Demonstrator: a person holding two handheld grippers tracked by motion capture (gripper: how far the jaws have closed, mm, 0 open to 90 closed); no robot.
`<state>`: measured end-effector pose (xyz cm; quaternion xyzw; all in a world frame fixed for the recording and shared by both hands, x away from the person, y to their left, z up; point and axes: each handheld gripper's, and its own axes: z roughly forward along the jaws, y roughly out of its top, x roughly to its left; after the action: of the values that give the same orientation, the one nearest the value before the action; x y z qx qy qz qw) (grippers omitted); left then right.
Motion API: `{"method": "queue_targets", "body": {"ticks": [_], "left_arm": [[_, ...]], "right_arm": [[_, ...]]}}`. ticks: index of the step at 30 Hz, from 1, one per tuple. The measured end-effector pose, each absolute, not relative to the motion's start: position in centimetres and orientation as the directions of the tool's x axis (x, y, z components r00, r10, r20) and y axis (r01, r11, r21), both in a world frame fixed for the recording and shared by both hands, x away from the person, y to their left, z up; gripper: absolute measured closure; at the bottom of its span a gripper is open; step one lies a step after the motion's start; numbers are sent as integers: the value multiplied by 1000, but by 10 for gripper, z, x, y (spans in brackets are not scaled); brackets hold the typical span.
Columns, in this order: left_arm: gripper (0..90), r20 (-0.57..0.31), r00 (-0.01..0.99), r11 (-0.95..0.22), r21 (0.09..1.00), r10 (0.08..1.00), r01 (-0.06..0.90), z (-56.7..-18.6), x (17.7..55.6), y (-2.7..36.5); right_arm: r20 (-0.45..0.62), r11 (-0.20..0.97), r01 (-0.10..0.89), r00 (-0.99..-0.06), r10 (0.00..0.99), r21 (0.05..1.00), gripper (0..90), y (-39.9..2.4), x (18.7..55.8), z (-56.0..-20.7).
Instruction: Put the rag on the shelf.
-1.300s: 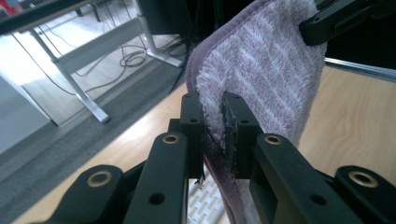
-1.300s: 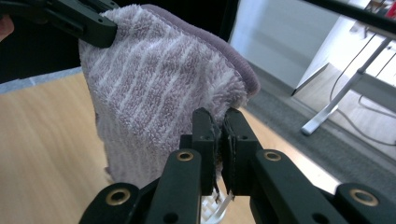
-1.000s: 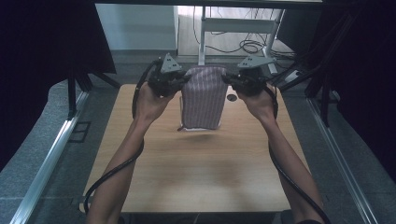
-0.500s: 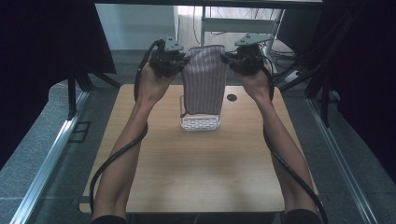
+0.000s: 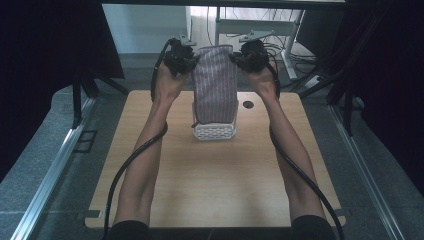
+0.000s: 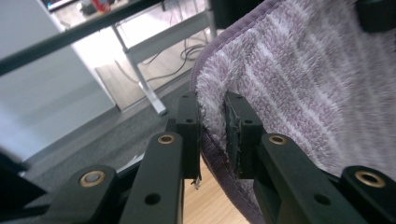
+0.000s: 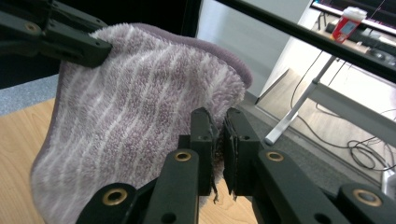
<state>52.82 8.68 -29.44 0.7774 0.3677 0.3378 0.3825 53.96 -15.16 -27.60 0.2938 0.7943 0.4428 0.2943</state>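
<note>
A purple towel (image 5: pixel 215 85) with pale stripes hangs by its two top corners over the far half of the table. My left gripper (image 5: pixel 192 60) is shut on the towel's left top corner (image 6: pixel 212 116); its jaws have just eased open a little, with the hem still pinched between them (image 6: pixel 212 135). My right gripper (image 5: pixel 235 57) is shut on the right top corner (image 7: pixel 219 149). The towel (image 7: pixel 126 116) sags between both grips. Its lower end drops into a white lattice basket (image 5: pixel 214 132) standing on the wooden table (image 5: pixel 215 190).
A dark round hole (image 5: pixel 248 104) sits in the tabletop right of the basket. Black cables trail from both grippers along the forearms. Beyond the table's far edge are a metal desk frame (image 5: pixel 260 27) and floor cables. A rail (image 5: pixel 50 175) runs along the left.
Both hands have moved farther from the person and up the picture, drawing the towel up. The white basket beneath it has come into sight.
</note>
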Motion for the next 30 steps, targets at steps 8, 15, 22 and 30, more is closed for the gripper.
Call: {"method": "queue_targets", "body": {"ticks": [8,15,22,30], "left_arm": [[752,324,453,-502,789,831,356,-330,550,74],[735,316,468,-513,766,825,387,-354,559,65],[484,268,482,-485,772,834,411,-358,555,67],[307,162,552,-436,801,818,410,-350,536,73]], "right_arm": [[-169,435,277,-646,745,857,830,-145,565,-307],[-149,447,342,-633,760,826,824,-147,576,-330],[-105,463,382,-671,734,800,675,-151,579,-344],[-52,442,392,-699,713,807,519,-150,566,-345]]}}
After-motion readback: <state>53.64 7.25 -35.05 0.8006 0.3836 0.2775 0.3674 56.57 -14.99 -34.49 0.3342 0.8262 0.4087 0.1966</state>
